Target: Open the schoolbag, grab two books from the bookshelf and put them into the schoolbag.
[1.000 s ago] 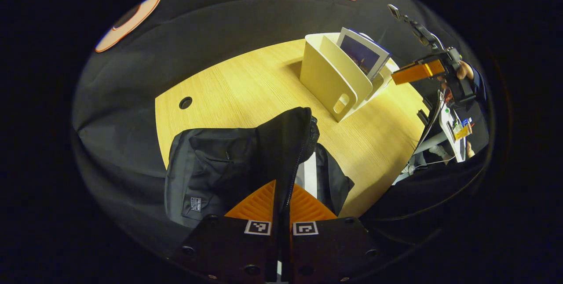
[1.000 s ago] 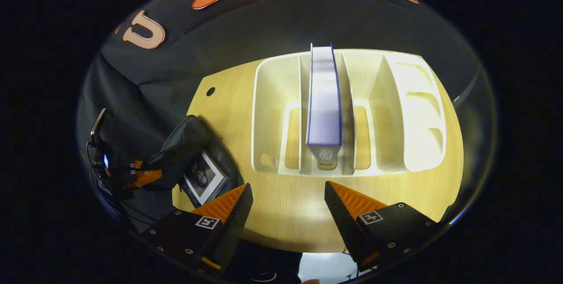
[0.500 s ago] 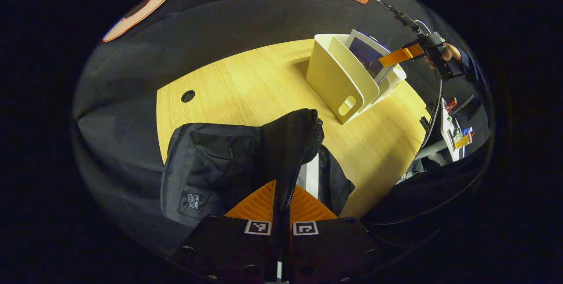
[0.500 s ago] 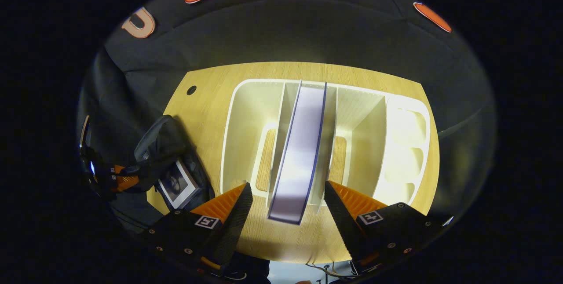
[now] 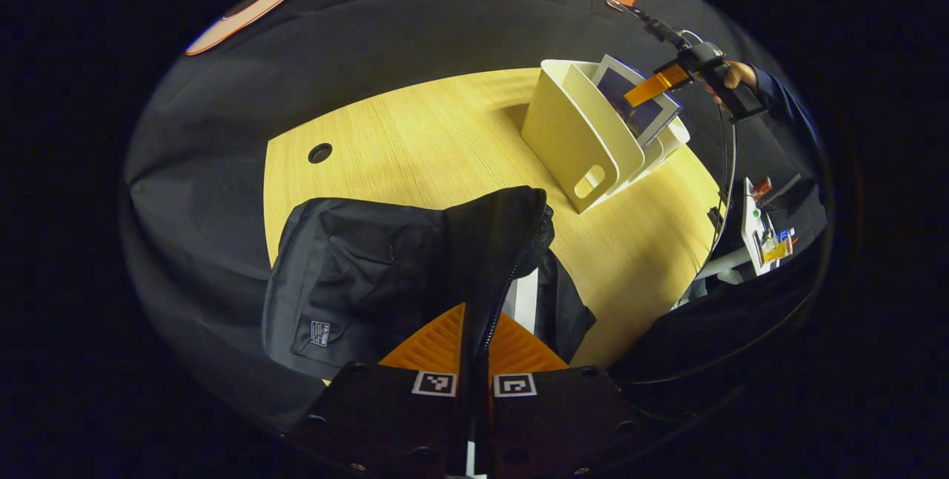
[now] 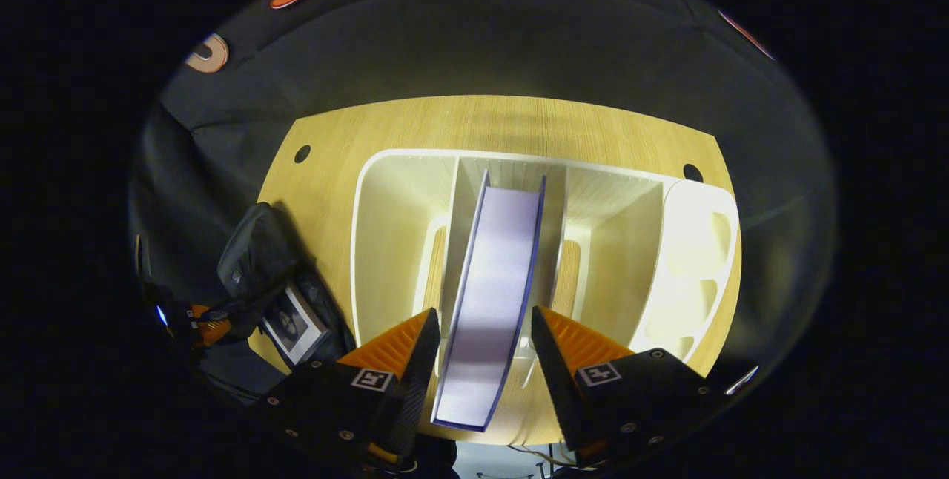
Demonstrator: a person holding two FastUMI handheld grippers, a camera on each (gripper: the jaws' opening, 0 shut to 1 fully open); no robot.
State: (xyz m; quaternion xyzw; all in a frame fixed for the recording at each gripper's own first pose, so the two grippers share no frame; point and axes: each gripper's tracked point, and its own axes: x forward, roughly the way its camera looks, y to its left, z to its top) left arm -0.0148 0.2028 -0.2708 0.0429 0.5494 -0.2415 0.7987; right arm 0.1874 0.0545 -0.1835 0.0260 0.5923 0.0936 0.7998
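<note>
The black schoolbag [image 5: 356,279] lies on the wooden table [image 5: 415,138]. My left gripper [image 5: 474,331] is shut on its raised flap at the zipper edge, holding the bag's mouth up. A white-edged book [image 6: 293,323] lies inside the bag. The cream bookshelf [image 6: 400,167] stands upright with a blue-edged book [image 6: 493,279] in its middle slot. My right gripper [image 6: 482,319] is open above the shelf, its fingers straddling that book's top edge, close on both sides. In the left gripper view the right gripper [image 5: 656,84] hangs over the bookshelf [image 5: 578,138].
The table has round cable holes [image 5: 320,153] [image 6: 692,172]. The shelf's other slots [image 6: 615,242] look empty. A hand and sleeve [image 5: 741,78] hold the right gripper, and a cluttered desk [image 5: 764,227] stands beyond the table's right edge.
My right gripper moved down and forward over the shelf until its fingers straddle the book, and the gap between them narrowed a little. The left gripper kept its hold on the flap.
</note>
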